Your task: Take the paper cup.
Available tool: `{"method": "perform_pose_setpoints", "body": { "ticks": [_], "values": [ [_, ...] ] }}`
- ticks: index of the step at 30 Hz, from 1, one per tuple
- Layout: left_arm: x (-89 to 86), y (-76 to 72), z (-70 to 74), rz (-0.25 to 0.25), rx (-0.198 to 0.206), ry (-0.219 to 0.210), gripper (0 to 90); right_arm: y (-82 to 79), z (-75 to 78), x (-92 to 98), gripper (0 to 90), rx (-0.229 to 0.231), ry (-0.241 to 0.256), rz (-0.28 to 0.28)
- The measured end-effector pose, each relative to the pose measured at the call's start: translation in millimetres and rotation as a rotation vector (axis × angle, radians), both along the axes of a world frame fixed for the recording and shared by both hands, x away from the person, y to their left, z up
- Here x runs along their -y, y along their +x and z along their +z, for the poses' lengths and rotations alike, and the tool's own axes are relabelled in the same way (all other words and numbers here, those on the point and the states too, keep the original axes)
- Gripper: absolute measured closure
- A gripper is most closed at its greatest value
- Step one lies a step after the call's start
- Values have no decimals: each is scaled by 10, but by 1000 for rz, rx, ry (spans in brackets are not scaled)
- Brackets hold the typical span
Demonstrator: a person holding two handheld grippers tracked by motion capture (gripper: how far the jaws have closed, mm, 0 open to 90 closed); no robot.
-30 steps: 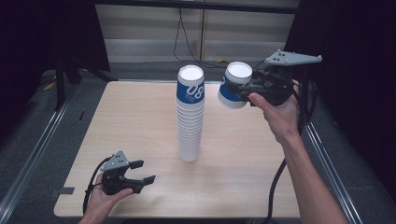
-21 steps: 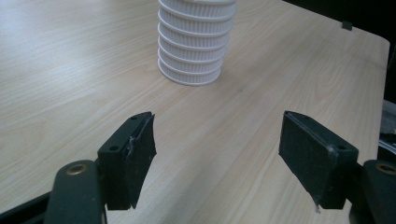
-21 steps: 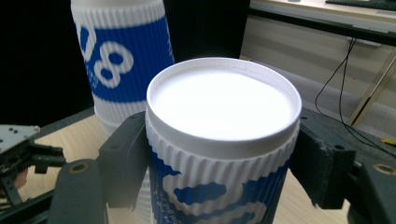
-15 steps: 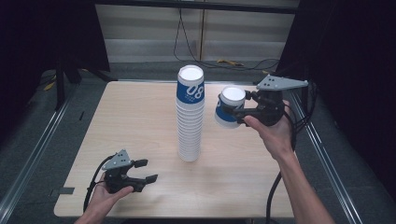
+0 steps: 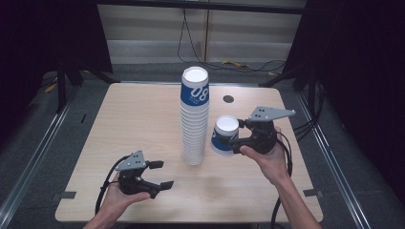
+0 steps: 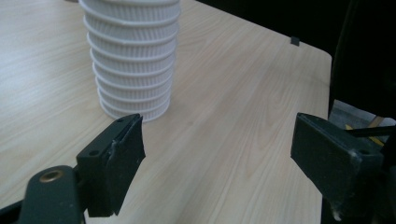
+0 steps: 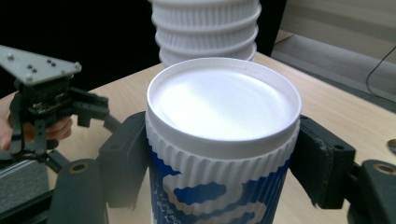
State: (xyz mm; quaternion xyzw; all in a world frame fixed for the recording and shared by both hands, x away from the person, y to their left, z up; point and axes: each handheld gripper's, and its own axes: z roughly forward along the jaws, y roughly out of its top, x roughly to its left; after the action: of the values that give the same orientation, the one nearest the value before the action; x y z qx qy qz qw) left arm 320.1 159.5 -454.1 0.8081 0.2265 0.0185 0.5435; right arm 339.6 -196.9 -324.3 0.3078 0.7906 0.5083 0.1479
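Near the desk's (image 5: 124, 119) front-left corner the left claw (image 5: 160, 175) rests spread, holding nothing. Mid-desk stands the cup stack (image 5: 195, 119). Just right of it, the right claw (image 5: 230, 142) pinches a single inverted cup (image 5: 224, 136); setting it down upright-stable seems next. Whether its rim touches the desk is hidden.

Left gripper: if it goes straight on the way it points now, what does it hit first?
Probably nothing soon: the left gripper is open and aims over bare table; the cup stack sits left of that line. Depth is unclear.
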Motion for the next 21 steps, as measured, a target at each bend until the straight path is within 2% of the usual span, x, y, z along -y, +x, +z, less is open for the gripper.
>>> {"method": "perform_pose_setpoints", "body": {
  "ticks": [5,6,8,10,13,14,16,18,21],
  "values": [
    [53,-5,35,2,4,-40,175,-61,-140,-18,273,-13,23,17],
    [61,-5,37,1,11,-47,183,-93,-193,-20,274,-22,54,23],
    [105,-7,38,-6,12,-69,186,-108,-258,-41,274,-37,57,32],
    [133,-17,42,-15,14,-78,186,-133,-318,-67,274,-42,48,39],
    [162,-26,48,-30,13,-88,186,-154,-377,-83,274,-42,61,44],
    [181,-29,56,-35,13,-88,186,-170,-466,-114,275,-42,58,44],
    [191,-31,57,-38,10,-92,186,-175,-491,-120,275,-47,64,46],
    [207,-26,65,-44,8,-83,180,-193,-545,-132,275,-50,78,51],
    [231,-32,102,-44,15,-99,176,-230,-622,-152,276,-56,108,60]
  ]
}}
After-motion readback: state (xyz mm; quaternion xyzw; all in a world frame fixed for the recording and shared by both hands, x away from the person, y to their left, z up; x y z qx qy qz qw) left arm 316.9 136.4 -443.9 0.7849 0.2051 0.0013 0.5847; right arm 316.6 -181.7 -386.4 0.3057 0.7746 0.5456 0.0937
